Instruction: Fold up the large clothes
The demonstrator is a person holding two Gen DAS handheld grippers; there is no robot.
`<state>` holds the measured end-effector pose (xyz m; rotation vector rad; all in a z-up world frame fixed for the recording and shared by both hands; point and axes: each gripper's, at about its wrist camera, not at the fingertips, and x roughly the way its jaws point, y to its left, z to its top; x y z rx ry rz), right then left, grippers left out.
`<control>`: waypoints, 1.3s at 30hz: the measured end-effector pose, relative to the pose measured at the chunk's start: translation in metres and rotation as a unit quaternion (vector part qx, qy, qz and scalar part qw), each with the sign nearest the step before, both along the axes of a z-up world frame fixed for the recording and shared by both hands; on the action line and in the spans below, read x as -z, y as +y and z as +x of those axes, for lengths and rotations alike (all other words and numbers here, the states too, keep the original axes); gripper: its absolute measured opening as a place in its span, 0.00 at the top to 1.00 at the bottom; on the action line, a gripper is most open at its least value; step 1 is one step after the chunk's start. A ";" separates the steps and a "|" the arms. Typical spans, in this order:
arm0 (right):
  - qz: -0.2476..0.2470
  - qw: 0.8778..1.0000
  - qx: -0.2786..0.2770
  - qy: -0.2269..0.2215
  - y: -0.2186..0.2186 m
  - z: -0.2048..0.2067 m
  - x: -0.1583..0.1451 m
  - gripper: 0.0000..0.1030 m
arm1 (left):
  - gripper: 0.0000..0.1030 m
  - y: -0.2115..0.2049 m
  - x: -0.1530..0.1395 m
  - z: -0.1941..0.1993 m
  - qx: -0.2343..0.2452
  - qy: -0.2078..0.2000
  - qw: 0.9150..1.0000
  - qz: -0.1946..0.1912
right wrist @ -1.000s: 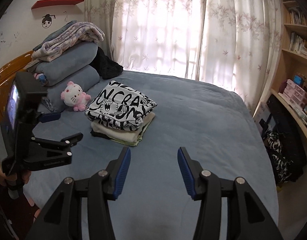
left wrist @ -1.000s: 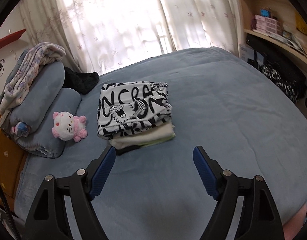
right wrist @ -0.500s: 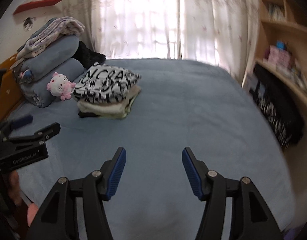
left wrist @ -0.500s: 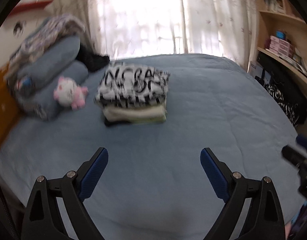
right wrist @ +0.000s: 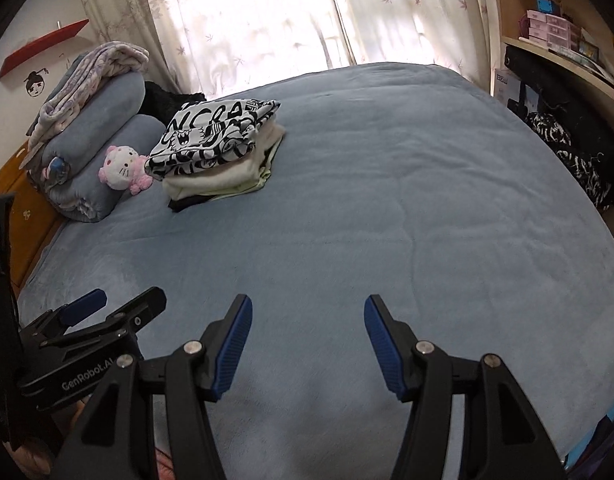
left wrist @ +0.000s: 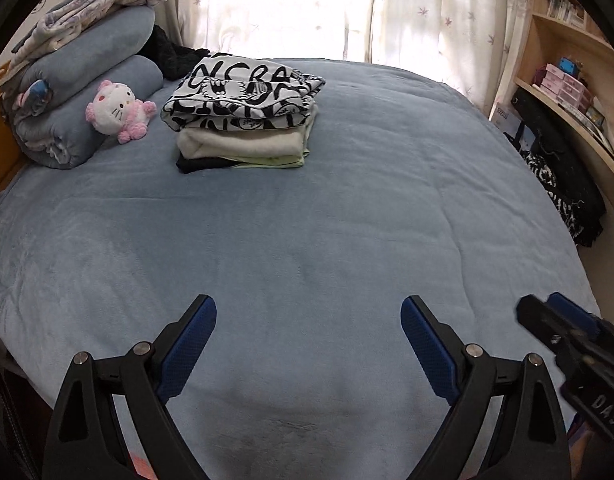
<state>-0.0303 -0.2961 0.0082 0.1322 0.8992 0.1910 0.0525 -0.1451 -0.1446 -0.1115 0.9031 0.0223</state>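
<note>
A stack of folded clothes [left wrist: 243, 120] lies at the far left of the blue bed [left wrist: 327, 220], with a black-and-white lettered garment [left wrist: 243, 90] on top of cream, green and black ones. The stack also shows in the right wrist view [right wrist: 219, 148]. My left gripper [left wrist: 309, 320] is open and empty over the bed's near part, far from the stack. My right gripper [right wrist: 307, 320] is open and empty, beside the left one. The left gripper shows at the lower left of the right wrist view [right wrist: 111, 308].
Rolled blue bedding [left wrist: 87, 92] with a patterned blanket and a pink-white plush cat [left wrist: 117, 110] lie at the head of the bed. A black garment [left wrist: 167, 54] lies behind the stack. Curved shelves [left wrist: 567, 80] with dark clothes [left wrist: 563, 188] stand at the right. Curtains hang behind.
Both grippers have drawn back from the stack toward the near edge of the bed, so the stack looks farther away. Both stay open and empty.
</note>
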 end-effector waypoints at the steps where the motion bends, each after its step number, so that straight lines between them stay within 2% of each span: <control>1: 0.000 1.000 0.000 -0.001 0.000 0.001 0.000 0.43 | 0.10 -0.002 0.000 -0.002 0.001 -0.001 1.000 0.000; 11: 0.003 1.000 0.002 -0.002 -0.004 0.001 0.004 0.43 | 0.10 -0.012 0.000 -0.002 0.022 0.003 1.000 -0.003; 39: 0.005 1.000 0.000 -0.013 -0.006 -0.007 0.002 0.43 | 0.10 -0.013 -0.004 -0.010 0.012 0.000 1.000 0.010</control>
